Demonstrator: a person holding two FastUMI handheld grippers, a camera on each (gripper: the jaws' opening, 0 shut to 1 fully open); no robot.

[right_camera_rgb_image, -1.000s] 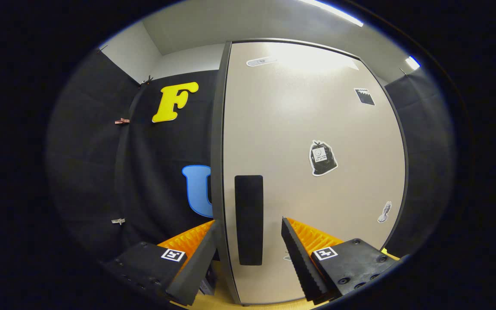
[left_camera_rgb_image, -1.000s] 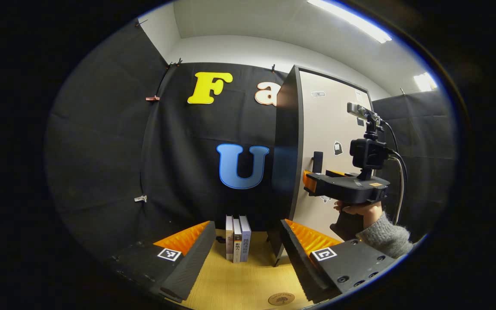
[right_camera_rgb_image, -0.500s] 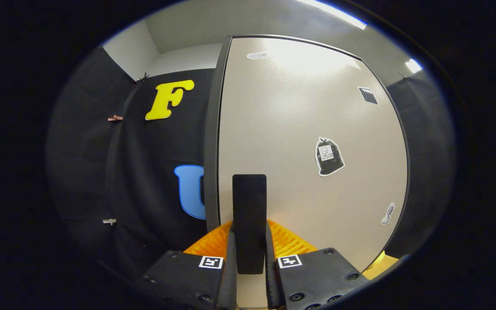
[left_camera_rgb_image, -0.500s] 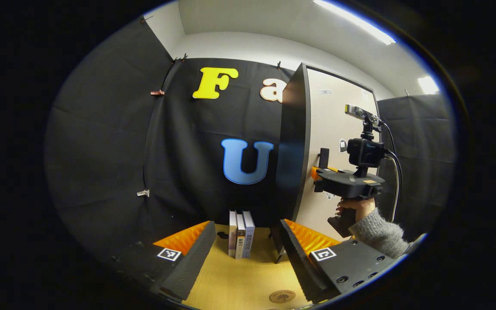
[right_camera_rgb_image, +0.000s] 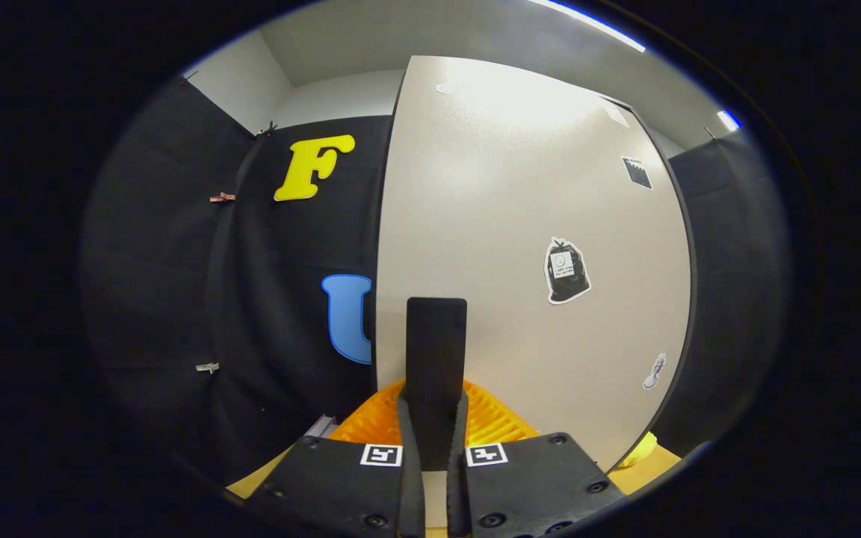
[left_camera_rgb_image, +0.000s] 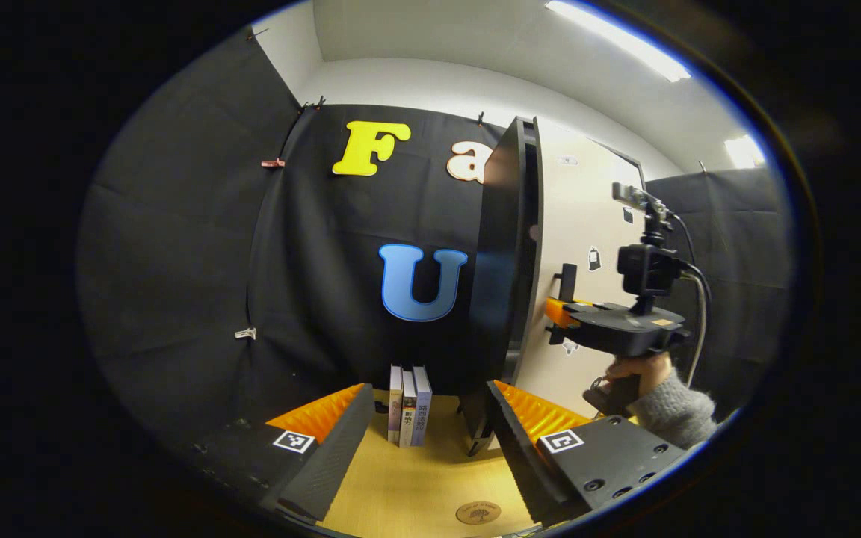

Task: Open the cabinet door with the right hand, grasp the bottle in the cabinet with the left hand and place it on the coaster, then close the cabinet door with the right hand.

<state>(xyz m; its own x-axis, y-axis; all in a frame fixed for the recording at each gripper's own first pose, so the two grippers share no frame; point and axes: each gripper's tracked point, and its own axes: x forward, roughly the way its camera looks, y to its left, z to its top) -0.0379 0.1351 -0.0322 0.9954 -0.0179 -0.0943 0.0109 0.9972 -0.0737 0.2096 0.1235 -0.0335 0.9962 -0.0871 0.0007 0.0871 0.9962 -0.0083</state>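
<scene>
Your right tool point(right_camera_rgb_image: 430, 448) is clamped on the beige cabinet door's point(right_camera_rgb_image: 520, 224) black handle point(right_camera_rgb_image: 435, 351), door just ajar; swing it wide. Your left tool point(left_camera_rgb_image: 423, 441) waits spread, empty. Bottle hidden; round wooden coaster point(left_camera_rgb_image: 477, 512) on the tabletop.

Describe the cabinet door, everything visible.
The door is a tall, flat beige panel with a matte, laminate-looking face and a dark edge. A black upright handle sits near its free edge; small stickers dot the face. It stands upright, swung slightly ajar from the dark cabinet. The right hand-held gripper is clamped on the handle.
</scene>
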